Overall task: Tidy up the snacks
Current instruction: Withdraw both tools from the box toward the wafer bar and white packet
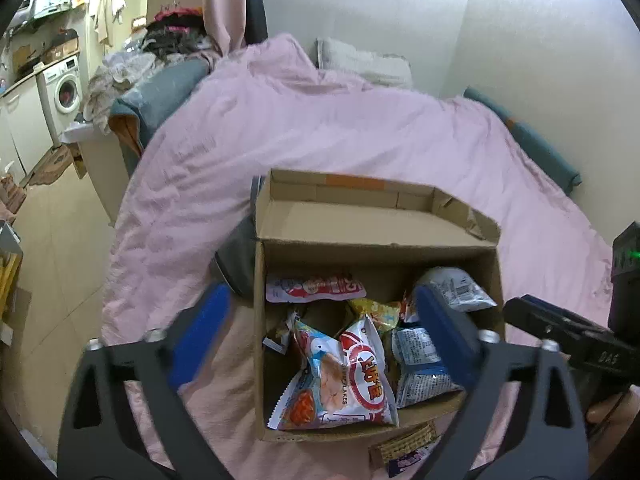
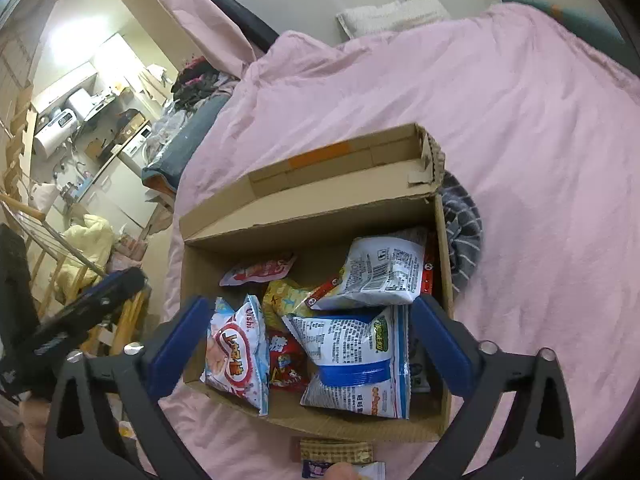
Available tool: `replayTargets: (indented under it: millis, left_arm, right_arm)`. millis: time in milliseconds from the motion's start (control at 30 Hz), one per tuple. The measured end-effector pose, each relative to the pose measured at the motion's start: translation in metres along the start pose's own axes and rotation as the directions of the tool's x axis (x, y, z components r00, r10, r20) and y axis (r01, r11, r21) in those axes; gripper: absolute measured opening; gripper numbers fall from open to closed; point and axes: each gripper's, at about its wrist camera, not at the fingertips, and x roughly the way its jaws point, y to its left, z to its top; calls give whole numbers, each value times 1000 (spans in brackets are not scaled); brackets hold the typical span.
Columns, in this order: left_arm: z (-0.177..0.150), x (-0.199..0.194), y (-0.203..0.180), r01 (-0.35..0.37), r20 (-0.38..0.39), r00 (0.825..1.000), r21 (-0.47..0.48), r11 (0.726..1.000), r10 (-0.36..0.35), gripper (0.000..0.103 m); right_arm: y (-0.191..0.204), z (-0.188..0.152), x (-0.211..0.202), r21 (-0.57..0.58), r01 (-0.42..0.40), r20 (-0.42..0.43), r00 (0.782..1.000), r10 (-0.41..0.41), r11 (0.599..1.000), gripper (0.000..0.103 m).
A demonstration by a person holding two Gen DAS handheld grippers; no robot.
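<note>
An open cardboard box (image 1: pixel 380 254) (image 2: pixel 312 236) stands on a pink duvet (image 1: pixel 320 128), with several snack bags in it. A red, white and blue crisp bag (image 1: pixel 356 376) (image 2: pixel 236 354) lies at the front. Beside it lies a white and blue bag (image 1: pixel 420 364) (image 2: pixel 356 360), and a red and white packet (image 1: pixel 316 286) (image 2: pixel 260 268) lies at the back. My left gripper (image 1: pixel 320 300) hangs open over the box's left half, holding nothing. My right gripper (image 2: pixel 310 306) hangs open over the bags, also holding nothing. A checkered wafer packet (image 1: pixel 404 440) (image 2: pixel 336 450) lies on the duvet in front of the box.
A grey striped cloth (image 2: pixel 464 232) is tucked against the box's side. A pillow (image 1: pixel 364 62) lies at the head of the bed. The bed's left edge drops to the floor (image 1: pixel 60 240), with a washing machine (image 1: pixel 66 88) and clutter beyond. A fingertip (image 2: pixel 344 470) shows at the bottom edge.
</note>
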Motion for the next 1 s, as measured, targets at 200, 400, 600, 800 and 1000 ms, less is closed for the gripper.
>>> replayTargets:
  millis: [200,400,600,800,1000]
  left_arm:
    - [-9,-19,5,9,13,1000,-14,1000,-9,99]
    - [-29,-32,4,-15,-1,1000,-21,1000,15,99]
    - [-58,-38,-3,-47,-39,998,5,999,47,99]
    - [-86,-36,-4,-83,-75,994,26,996,84,99]
    - [-104,-34,2,-97,-100,990,-4,995,96,99]
  right_arm:
    - [6,-21,-11,3,7,-14,1000,-7,1000,103]
    - [13,-43,-26,-19,27,-14,1000,-28,999,103]
    - [18,-65,-35,-21,38,-35,999,-39,999,103]
    - [17,-79,-36,-29,70,-67,995,-72,997,103]
    - [-1,-91,-38,5,75,-102,992,-74,997,103]
